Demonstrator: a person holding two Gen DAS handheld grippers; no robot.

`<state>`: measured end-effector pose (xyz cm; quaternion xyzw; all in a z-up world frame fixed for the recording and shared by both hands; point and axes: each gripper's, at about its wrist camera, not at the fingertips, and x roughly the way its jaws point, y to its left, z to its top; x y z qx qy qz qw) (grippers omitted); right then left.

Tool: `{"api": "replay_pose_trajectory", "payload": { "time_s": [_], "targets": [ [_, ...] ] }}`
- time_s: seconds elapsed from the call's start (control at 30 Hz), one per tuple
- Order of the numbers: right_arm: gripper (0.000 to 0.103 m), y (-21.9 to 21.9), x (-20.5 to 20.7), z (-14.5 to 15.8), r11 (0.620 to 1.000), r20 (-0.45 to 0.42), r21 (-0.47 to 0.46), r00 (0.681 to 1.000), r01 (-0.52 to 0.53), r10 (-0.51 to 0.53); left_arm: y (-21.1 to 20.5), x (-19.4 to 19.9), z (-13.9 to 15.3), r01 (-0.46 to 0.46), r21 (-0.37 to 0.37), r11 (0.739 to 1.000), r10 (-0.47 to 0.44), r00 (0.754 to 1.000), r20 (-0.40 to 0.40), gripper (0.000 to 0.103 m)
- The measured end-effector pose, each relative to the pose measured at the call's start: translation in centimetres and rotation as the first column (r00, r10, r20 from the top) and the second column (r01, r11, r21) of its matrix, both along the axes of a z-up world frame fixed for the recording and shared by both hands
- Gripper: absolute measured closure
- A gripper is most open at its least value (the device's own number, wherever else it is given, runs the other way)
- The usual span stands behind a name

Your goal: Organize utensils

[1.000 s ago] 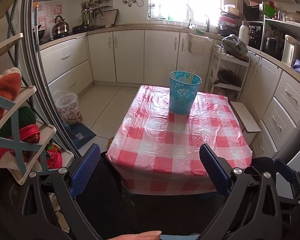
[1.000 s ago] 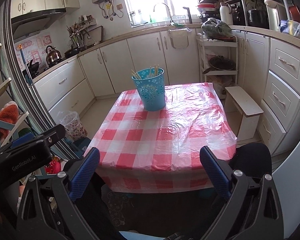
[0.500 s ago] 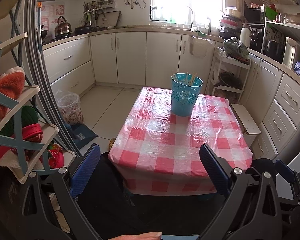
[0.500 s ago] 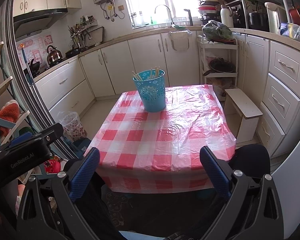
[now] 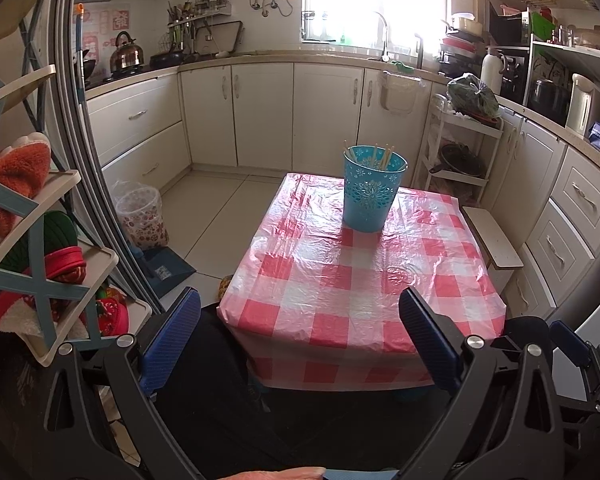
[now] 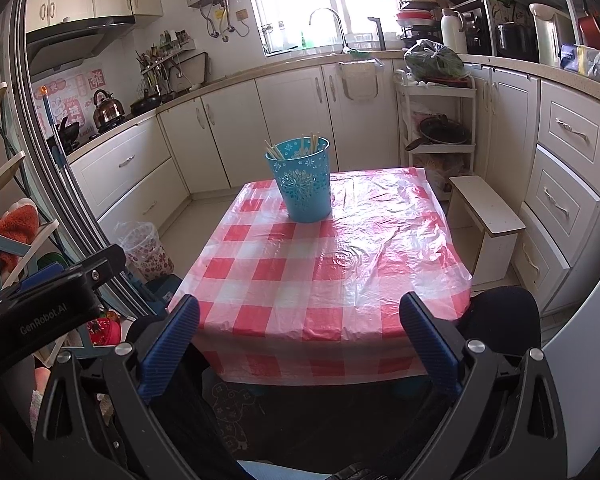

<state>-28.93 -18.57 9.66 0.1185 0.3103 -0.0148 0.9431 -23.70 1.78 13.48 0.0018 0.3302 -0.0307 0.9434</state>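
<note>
A blue perforated holder [image 5: 370,190] stands on the far part of a table with a red-and-white checked cloth [image 5: 340,292]. Several wooden chopsticks [image 5: 382,156] stand in it. It also shows in the right wrist view [image 6: 303,182], with the chopsticks [image 6: 296,146] inside. My left gripper [image 5: 300,316] is open and empty, held back from the table's near edge. My right gripper [image 6: 300,316] is open and empty, also short of the near edge. The left gripper's body [image 6: 40,308] shows at the left of the right wrist view.
A shelf rack [image 5: 32,240] with cloths stands close at the left. A small white stool [image 6: 486,216] stands right of the table. A patterned bin [image 5: 142,216] stands on the floor at the left. Cabinets [image 5: 260,116] and a trolley [image 5: 460,152] line the walls.
Both grippers have drawn back a little from the table. The holder sits slightly lower and farther in the views. Both stay open and empty.
</note>
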Motion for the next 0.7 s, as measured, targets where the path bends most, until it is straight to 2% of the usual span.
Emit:
{"api": "replay_pose_trajectory", "payload": {
  "time_s": [0.7],
  "targets": [
    [0.007, 0.11, -0.13, -0.35, 1.000, -0.007, -0.001, 1.000, -0.002, 0.002, -0.05, 0.00, 0.01, 0.001, 0.000, 1.000, -0.001, 1.000, -0.002, 0.008]
  ]
}}
